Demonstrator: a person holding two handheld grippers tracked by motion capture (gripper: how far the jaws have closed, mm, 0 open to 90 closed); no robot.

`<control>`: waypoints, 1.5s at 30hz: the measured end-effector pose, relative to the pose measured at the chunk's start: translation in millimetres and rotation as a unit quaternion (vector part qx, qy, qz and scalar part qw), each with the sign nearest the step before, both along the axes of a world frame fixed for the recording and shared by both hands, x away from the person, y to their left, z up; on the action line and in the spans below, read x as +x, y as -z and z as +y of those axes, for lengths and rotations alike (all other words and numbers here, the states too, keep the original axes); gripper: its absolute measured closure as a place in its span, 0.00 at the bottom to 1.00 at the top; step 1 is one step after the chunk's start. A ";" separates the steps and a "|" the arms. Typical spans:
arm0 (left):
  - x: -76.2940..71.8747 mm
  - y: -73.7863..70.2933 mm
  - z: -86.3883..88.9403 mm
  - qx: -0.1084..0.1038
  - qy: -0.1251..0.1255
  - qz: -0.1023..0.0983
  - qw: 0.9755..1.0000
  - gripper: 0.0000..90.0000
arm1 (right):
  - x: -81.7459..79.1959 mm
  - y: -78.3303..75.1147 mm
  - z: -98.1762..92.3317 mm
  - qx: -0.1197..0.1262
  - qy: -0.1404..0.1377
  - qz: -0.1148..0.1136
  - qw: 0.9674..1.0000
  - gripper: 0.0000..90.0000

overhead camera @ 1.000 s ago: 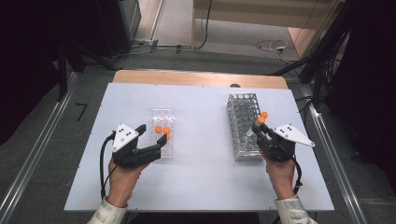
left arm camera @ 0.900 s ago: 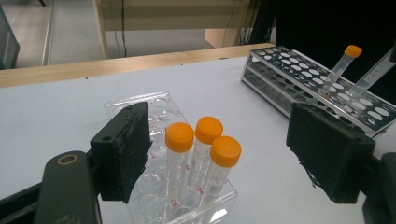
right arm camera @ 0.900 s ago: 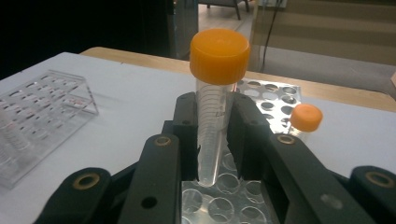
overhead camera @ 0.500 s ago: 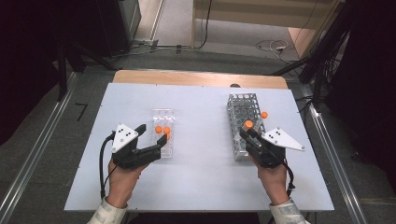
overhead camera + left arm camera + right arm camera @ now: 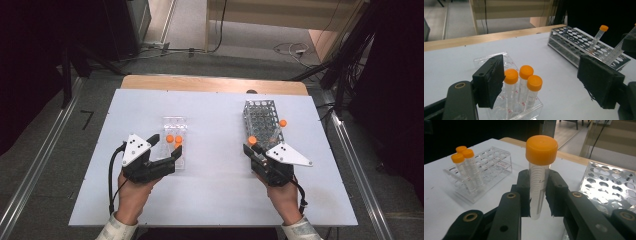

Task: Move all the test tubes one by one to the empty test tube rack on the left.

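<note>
Carrying: right gripper (image 5: 253, 148) holds one orange-capped tube (image 5: 539, 173), cap up, in the lower right of the high view, beside the near left corner of the metal rack (image 5: 262, 116).
Right fingers: narrow, pads (image 5: 523, 195) pressed on both sides of the tube's clear body below the cap; the tip hangs free above the table (image 5: 215, 125).
Tube axis: upright, roughly along the fingers' own line in the right gripper view, so it should drop into a hole without a turn of the wrist, as far as I can judge.
Left gripper (image 5: 166, 148): lower left of the high view, fingers wide, nothing between them; they stand on either side of the near end of the clear rack (image 5: 174, 145).
Clear rack: holds three capped tubes (image 5: 522, 85) standing close together at its near end; in the right gripper view it lies in the upper left, well apart from the held tube.
Metal rack: one tube (image 5: 280, 129) leans in it toward its right side.
Key relation: from the held tube the clear rack lies to the left across bare table; the metal rack is just beside it on the right.
Nearer hand: the left one is at the clear rack, the right one at the metal rack.
Likely step: moving the tube between racks; which way I cannot tell.
</note>
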State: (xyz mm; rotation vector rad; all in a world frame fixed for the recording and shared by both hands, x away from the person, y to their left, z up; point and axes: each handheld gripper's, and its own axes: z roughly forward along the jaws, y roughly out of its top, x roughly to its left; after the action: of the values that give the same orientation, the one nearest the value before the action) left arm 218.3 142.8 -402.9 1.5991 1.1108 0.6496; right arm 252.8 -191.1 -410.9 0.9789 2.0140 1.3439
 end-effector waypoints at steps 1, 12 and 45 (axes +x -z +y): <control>-0.4 -0.2 -1.0 0.000 0.002 -0.001 1.000 0.24 | -0.8 0.9 1.2 -0.001 -0.002 0.001 1.000 0.80; -5.4 -1.2 -13.4 0.007 0.025 -0.003 1.000 0.24 | -8.5 9.0 18.6 -0.010 -0.036 0.015 0.999 0.80; -18.9 20.3 -67.5 0.016 0.141 -0.005 0.990 0.45 | -27.9 34.5 71.6 -0.042 -0.114 0.046 0.992 0.80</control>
State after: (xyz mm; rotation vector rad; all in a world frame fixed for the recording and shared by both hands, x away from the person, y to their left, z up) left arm 199.4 75.3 -423.2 1.7374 0.8479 0.4893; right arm 224.9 -119.5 -445.4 0.8061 2.2905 1.3369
